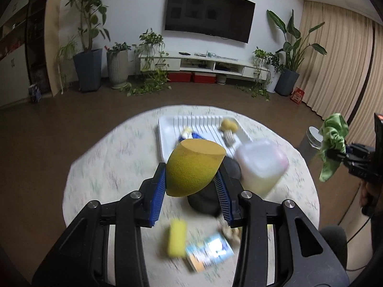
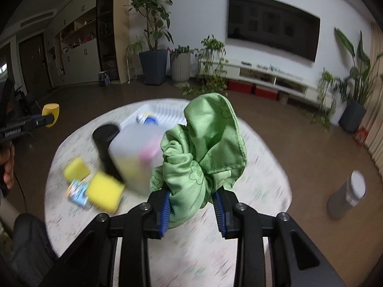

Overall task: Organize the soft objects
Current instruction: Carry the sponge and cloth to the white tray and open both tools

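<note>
My left gripper [image 1: 191, 179] is shut on a yellow egg-shaped makeup sponge [image 1: 194, 167] and holds it above the round table [image 1: 95, 167]. My right gripper [image 2: 191, 198] is shut on a crumpled green cloth [image 2: 203, 148], also above the table; the cloth shows at the right edge of the left wrist view [image 1: 332, 143]. The sponge and left gripper show at the far left of the right wrist view [image 2: 50, 113]. A translucent plastic box [image 2: 134, 153] stands mid-table. Two yellow sponges [image 2: 76, 168] [image 2: 105, 191] lie on the table.
A white ridged tray [image 1: 167, 129] at the table's far side holds a blue-white item [image 1: 189, 135] and a small plush [image 1: 228, 128]. A black cylinder [image 2: 105, 141] stands beside the box, a small printed packet [image 2: 77, 192] lies near the sponges, and a grey bin [image 2: 347, 198] is on the floor.
</note>
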Available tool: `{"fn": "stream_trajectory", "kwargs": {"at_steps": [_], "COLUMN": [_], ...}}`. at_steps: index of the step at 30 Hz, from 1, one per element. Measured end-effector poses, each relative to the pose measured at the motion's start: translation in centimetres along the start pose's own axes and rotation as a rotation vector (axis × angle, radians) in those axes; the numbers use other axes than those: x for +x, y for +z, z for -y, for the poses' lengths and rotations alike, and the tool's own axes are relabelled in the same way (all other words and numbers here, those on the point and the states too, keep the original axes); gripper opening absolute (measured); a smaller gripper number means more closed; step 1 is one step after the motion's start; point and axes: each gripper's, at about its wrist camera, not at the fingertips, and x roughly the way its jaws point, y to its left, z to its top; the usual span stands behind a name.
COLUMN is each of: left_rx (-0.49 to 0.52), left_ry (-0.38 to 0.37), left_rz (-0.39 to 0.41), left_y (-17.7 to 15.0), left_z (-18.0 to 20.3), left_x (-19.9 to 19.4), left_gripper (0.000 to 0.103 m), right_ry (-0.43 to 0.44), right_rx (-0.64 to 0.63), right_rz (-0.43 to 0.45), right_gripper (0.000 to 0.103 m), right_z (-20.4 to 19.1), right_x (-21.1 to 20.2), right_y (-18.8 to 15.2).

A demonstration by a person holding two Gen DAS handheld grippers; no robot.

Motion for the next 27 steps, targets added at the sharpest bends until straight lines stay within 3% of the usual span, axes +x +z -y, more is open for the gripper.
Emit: {"fn": "stream_trajectory", "kwargs": {"at_steps": [8,14,19,27], "left_rx": [0.115,0.187,0.217,0.197], "left_ry": [0.007,-0.007,0.002,-0.003], "left_rz": [-0.054,-0.142,-0.202,-0.292], "left_y": [7.2,9.8,10.9,10.4], "left_z": [-0.2,0.4,0.4,-0.9], "left_x": [6.7,13.2,18.6,25.3], "left_gripper": [0.037,0.037,0.037,0.038], "right_ry": [0.014,0.081,0.136,0.222], "right_rx": [-0.047,-0.097,-0.155,-0.230], "right_rz": [-0.036,-0.103,-0.202,-0.361], "right_gripper": [0.033,0.034,0.034,0.034], "right_z": [2.8,2.0,0.3,-3.0], "right_x": [6.5,12.8,19.3,28.1], "right_y": [9.4,14.9,17.0,15.3]}}
